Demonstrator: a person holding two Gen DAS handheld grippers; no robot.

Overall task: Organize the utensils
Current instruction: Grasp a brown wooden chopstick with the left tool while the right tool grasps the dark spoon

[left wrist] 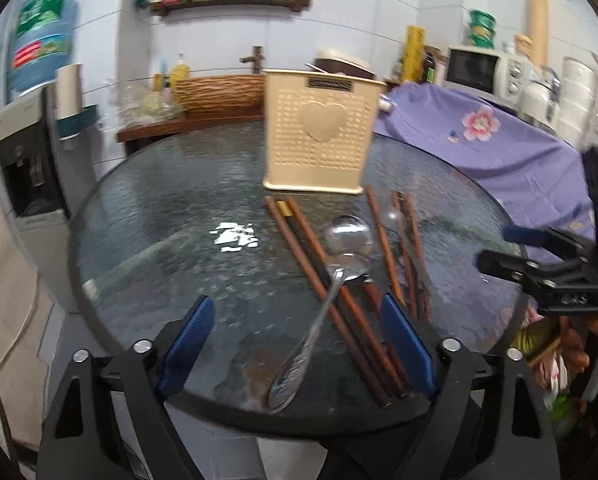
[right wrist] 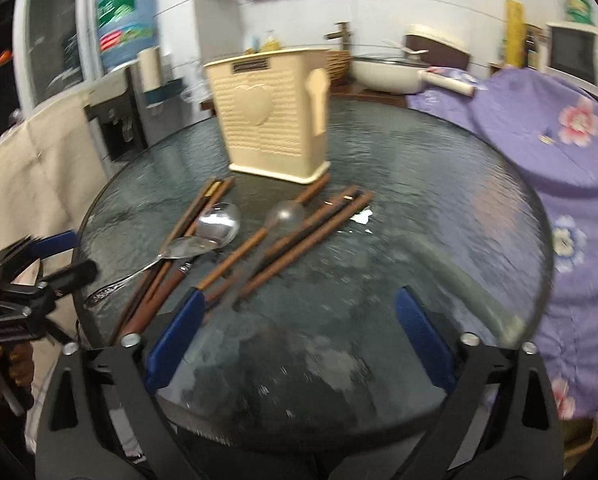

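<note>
A cream utensil holder (left wrist: 321, 142) with a heart on its side stands upright on the round glass table (left wrist: 159, 248); it also shows in the right wrist view (right wrist: 273, 116). In front of it lie several brown chopsticks (left wrist: 307, 252), a metal spoon (left wrist: 311, 332), a ladle (left wrist: 349, 234) and a clear spoon (left wrist: 395, 220). My left gripper (left wrist: 297, 336) is open above the spoon handle and chopstick ends, empty. My right gripper (right wrist: 299, 332) is open and empty over bare glass, right of the chopsticks (right wrist: 299, 240), spoon (right wrist: 155, 266), ladle (right wrist: 219, 222) and clear spoon (right wrist: 285, 214).
A purple flowered cloth (left wrist: 499, 148) covers something right of the table. A water dispenser (left wrist: 31, 152) with its bottle (left wrist: 43, 36) stands left. Behind are a wooden counter with a wicker basket (left wrist: 219, 90), a white bowl (right wrist: 383, 74) and a microwave (left wrist: 479, 68).
</note>
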